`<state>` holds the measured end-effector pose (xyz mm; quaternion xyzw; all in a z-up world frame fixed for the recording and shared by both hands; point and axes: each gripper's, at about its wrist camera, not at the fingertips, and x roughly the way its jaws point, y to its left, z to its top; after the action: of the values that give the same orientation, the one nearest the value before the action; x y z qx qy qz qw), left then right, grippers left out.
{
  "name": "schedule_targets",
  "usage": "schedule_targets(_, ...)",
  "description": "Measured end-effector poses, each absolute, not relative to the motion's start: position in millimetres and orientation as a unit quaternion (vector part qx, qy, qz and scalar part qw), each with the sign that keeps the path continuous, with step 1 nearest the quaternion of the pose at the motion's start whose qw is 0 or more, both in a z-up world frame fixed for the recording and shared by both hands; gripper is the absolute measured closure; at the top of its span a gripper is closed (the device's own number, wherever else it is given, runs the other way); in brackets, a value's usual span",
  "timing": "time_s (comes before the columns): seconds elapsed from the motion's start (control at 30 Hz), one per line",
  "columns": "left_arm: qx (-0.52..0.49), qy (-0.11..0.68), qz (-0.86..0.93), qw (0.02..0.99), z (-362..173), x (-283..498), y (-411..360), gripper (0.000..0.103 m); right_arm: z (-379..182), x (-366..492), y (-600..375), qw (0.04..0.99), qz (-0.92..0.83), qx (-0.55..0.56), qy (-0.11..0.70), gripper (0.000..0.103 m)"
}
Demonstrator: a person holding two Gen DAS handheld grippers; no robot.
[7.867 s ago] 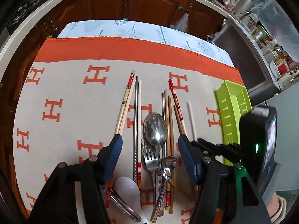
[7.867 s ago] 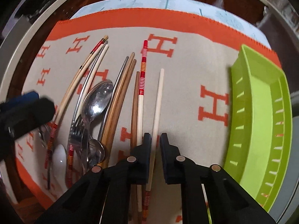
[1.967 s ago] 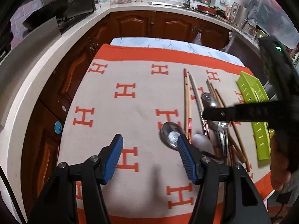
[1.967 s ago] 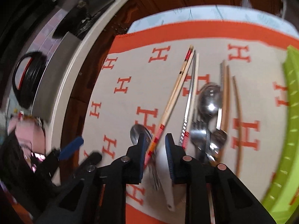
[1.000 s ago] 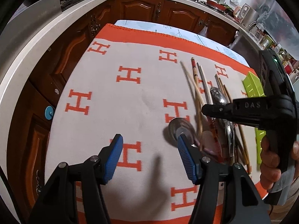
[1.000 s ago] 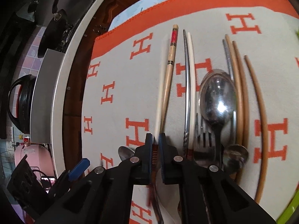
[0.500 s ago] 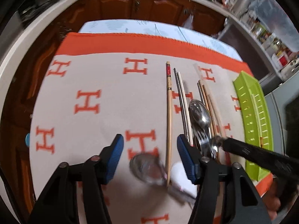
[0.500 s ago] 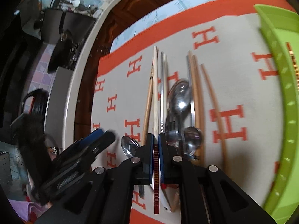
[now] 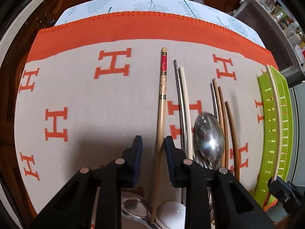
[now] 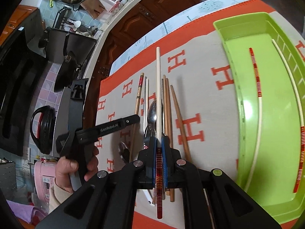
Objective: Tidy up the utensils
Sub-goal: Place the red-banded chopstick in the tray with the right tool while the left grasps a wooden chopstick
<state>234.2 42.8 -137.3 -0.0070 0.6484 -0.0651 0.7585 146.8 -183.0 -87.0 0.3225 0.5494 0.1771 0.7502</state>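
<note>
Sorting chopsticks from cloth into green tray.

L gripper (image 9: 153,142) pointing down over pile on orange-and-beige cloth (image 9: 80,95), jaws just been closing around bamboo chopstick (image 9: 161,114) w/ red band at far end; stick sits between pads, gaps either side, not yet pinched. Just right of it: steel chopstick (image 9: 179,95), white chopstick (image 9: 185,103), big spoon (image 9: 208,137), brown chopsticks (image 9: 223,114); white spoon (image 9: 171,214) and small steel spoon (image 9: 133,208) near bottom edge. R gripper (image 10: 159,143) clenched on white chopstick w/ red-striped handle (image 10: 158,95), held above pile, tip pointing away. Green tray (image 10: 238,95) at right side of cloth, two matching striped chopsticks (image 10: 256,80) lying inside. Hand (image 10: 76,168) gripping L tool handle.
</note>
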Motion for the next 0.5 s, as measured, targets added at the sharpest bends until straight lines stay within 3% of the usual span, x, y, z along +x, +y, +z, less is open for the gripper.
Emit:
schedule_targets(0.17,0.01,0.644,-0.047,0.764,-138,247,30,0.082,-87,145,-195,0.752,0.176,0.331,0.541,0.098)
schedule_targets(0.2,0.015,0.64,-0.044,0.767,-137,247,27,0.099,-86,144,-199,0.753,0.175,0.333,0.539,0.098)
schedule_targets(0.5,-0.063,0.639,-0.047,0.765,-114,233,42,0.099,-69,121,-241,0.765,0.162,0.353,0.514,0.098)
